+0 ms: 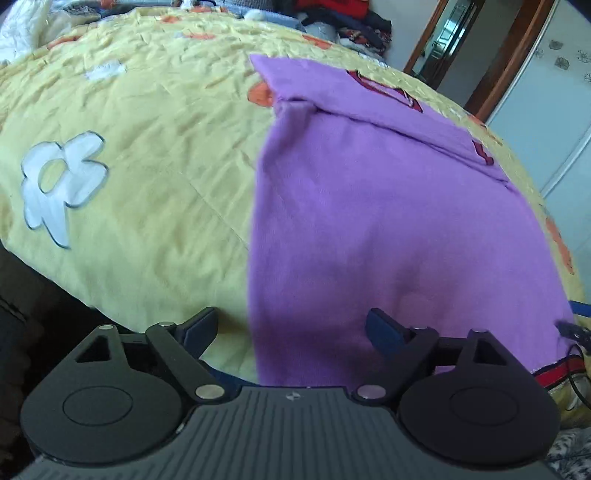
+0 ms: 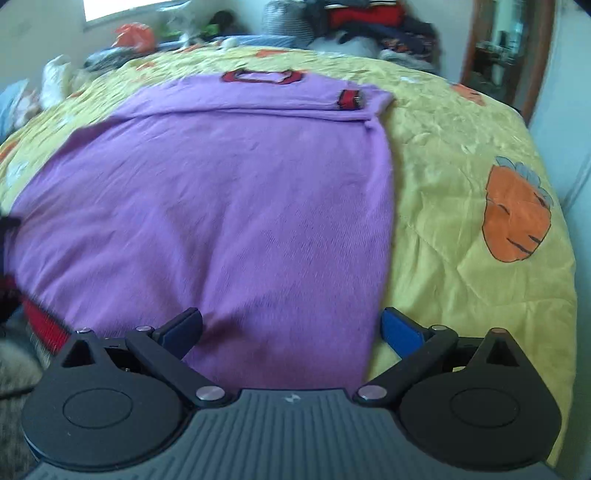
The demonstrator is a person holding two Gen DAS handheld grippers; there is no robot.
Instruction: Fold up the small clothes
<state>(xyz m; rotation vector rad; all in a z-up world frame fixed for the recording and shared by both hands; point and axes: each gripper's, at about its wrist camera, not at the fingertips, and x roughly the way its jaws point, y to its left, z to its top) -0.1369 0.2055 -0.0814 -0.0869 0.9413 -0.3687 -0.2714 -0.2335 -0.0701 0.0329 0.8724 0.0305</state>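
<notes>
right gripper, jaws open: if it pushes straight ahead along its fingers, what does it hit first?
Most likely the purple shirt. The right gripper is open over the shirt's near hem, which lies flat on the yellow bedspread. Nothing else shows in that line, though height above the cloth is unclear.

Shirt [image 2: 221,206] lay flat on the bed [image 2: 461,155], sleeves folded in across its far end, collar [image 2: 260,76] farthest away. Left gripper [image 1: 291,330] sat at the shirt's near left edge, right gripper [image 2: 291,328] at its near right edge. Clothes pile [image 2: 362,26] lay behind the bed.
</notes>
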